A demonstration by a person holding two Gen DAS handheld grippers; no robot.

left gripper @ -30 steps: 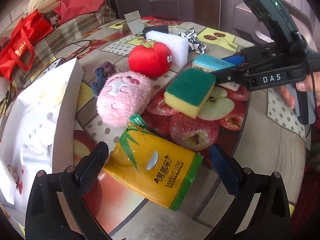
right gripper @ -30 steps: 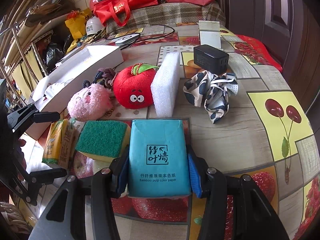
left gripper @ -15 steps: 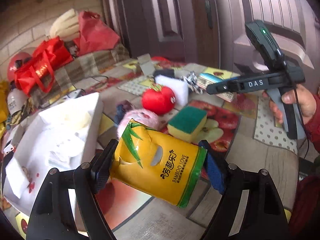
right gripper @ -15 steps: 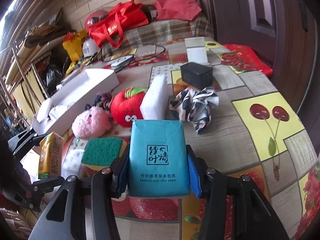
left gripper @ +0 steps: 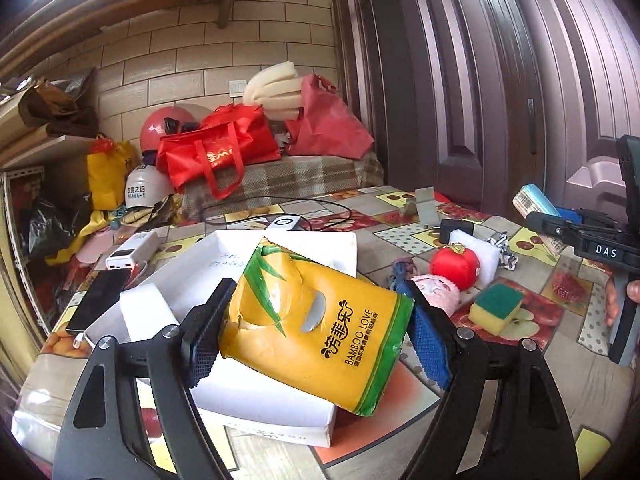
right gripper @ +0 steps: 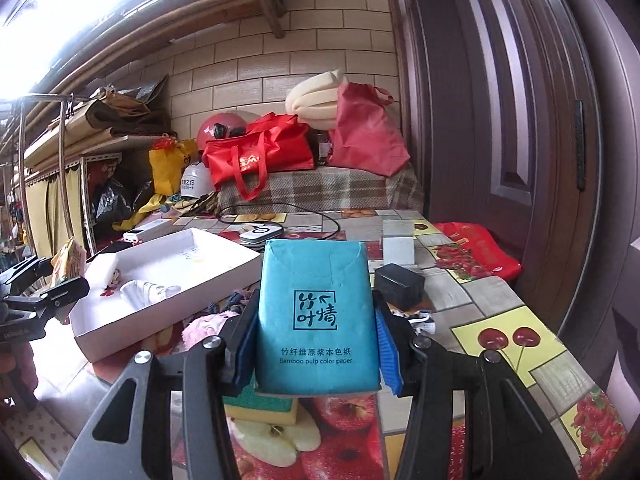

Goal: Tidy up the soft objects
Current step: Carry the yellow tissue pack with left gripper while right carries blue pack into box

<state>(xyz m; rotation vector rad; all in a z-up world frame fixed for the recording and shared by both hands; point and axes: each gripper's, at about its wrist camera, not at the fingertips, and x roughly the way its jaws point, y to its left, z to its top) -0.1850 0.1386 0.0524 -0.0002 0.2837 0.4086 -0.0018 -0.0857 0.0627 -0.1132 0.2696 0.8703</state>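
Observation:
My left gripper [left gripper: 316, 344] is shut on a yellow bamboo tissue pack [left gripper: 320, 328] and holds it in the air over the near end of a white box [left gripper: 280, 416]. My right gripper [right gripper: 316, 344] is shut on a teal tissue pack [right gripper: 316, 316], raised above the table; it also shows at the right of the left wrist view [left gripper: 536, 204]. On the table lie a pink plush [left gripper: 438, 294], a red apple plush [left gripper: 456, 266], a green-yellow sponge [left gripper: 496, 308], a white foam block [left gripper: 482, 254] and a patterned cloth [left gripper: 506, 250].
The white box [right gripper: 168, 300] holds a foam piece [left gripper: 144, 312] and white soft items. A black adapter [right gripper: 398, 284], a phone [left gripper: 100, 300], a power bank [left gripper: 132, 254] and a cable lie on the table. Red bags [left gripper: 216, 156] sit on a bench behind.
Both grippers have lifted their tissue packs off the table. The left one has swung left over the white box. The right one rose and tilted up.

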